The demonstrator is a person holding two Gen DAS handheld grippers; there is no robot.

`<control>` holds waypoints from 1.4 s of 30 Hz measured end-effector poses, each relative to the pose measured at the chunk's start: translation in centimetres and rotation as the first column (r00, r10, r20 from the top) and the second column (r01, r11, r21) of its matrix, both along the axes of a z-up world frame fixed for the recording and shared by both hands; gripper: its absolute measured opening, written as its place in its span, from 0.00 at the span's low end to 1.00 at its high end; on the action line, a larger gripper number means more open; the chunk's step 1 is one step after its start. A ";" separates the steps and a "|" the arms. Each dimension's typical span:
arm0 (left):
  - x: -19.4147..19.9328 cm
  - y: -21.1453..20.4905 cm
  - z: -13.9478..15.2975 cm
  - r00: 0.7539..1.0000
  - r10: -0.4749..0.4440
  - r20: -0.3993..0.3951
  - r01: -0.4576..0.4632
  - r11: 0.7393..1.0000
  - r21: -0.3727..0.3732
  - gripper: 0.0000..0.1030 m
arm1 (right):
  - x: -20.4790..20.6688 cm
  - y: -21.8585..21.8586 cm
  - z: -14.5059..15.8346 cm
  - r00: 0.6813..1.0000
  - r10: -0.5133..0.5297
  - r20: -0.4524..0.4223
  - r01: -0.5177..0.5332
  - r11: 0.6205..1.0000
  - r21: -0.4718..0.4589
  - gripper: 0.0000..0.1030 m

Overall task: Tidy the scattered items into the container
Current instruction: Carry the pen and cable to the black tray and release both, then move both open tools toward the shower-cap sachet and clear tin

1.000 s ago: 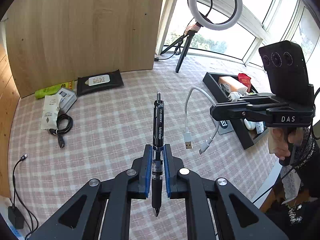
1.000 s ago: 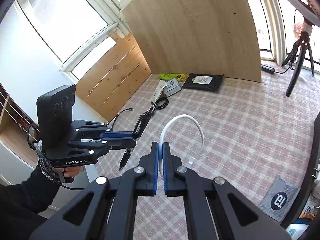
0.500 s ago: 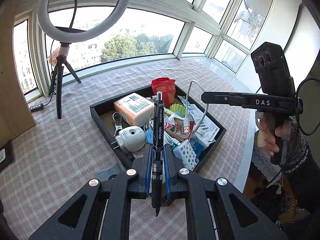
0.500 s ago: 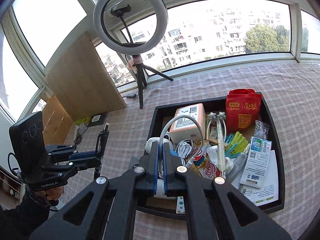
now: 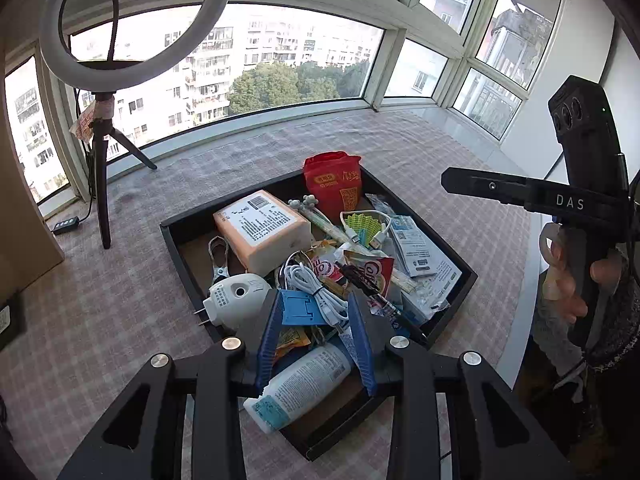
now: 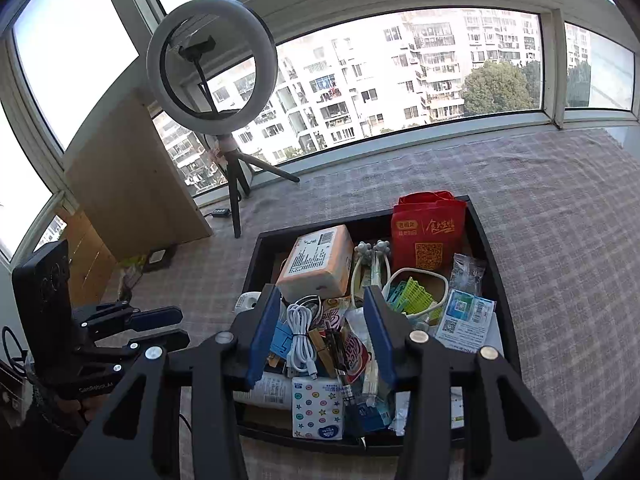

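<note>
Both my tongs are wide open and hold nothing. My left tongs (image 5: 316,336) and right tongs (image 6: 318,330) hang over the near edge of the black tray (image 6: 490,240). The pen (image 5: 370,288) and white cable (image 6: 414,294) lie inside. The pile is tall, so things could slide out.

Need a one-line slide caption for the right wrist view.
Right gripper open above the crowded black tray, white cable lying inside, left gripper open alongside.
</note>
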State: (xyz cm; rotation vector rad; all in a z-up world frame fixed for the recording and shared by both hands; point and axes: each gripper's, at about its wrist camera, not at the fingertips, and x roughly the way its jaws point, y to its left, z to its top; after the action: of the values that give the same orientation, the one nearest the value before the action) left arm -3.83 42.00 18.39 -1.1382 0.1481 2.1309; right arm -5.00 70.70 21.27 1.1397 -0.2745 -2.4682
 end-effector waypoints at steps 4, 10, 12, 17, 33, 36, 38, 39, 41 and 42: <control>-0.2 -5.1 -0.6 0.997 0.078 0.014 -0.077 0.997 -0.026 0.31 | -0.3 -3.9 -0.5 0.997 0.071 -0.005 -0.071 0.997 -0.024 0.50; -0.3 -15.8 -1.4 0.972 0.234 0.012 -0.233 0.971 -0.058 0.31 | -0.7 -13.3 -1.2 0.979 0.205 -0.001 -0.205 0.978 -0.022 0.53; -0.4 -20.0 -1.7 0.956 0.293 0.009 -0.292 0.954 -0.068 0.31 | -0.7 -16.9 -1.3 0.967 0.254 0.003 -0.254 0.967 -0.023 0.53; -0.7 -30.9 -2.9 0.896 0.444 -0.009 -0.442 0.891 -0.105 0.37 | -0.1 -26.8 -1.9 0.931 0.364 0.008 -0.364 0.931 0.014 0.53; -10.7 -51.2 -8.8 0.812 0.584 0.013 -0.568 0.795 -0.213 0.66 | -1.8 -59.0 -7.1 0.701 0.710 0.064 -0.694 0.659 0.290 0.72; -13.0 -51.5 -10.5 0.830 0.557 0.022 -0.536 0.808 -0.246 0.68 | -3.1 -62.6 -9.1 0.658 0.747 0.093 -0.732 0.606 0.313 0.72; -14.3 -51.7 -11.7 0.834 0.551 0.027 -0.525 0.807 -0.270 0.69 | -4.3 -64.4 -10.6 0.641 0.758 0.125 -0.752 0.586 0.303 0.72; -14.9 -51.9 -12.2 0.833 0.552 0.031 -0.524 0.807 -0.274 0.69 | -4.9 -65.1 -11.4 0.633 0.761 0.140 -0.761 0.579 0.292 0.72; -15.8 -52.5 -13.2 0.832 0.553 0.051 -0.521 0.809 -0.273 0.69 | -5.7 -66.5 -12.7 0.617 0.769 0.163 -0.778 0.568 0.268 0.72; -16.2 -52.7 -13.7 0.831 0.553 0.057 -0.520 0.809 -0.274 0.69 | -6.0 -67.1 -13.3 0.612 0.772 0.172 -0.784 0.564 0.259 0.72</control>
State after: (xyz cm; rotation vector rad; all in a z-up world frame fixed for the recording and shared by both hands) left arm -19.99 -10.69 4.72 -1.6223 0.0263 2.5706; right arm -11.01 3.63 8.01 1.0953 0.5478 -1.6900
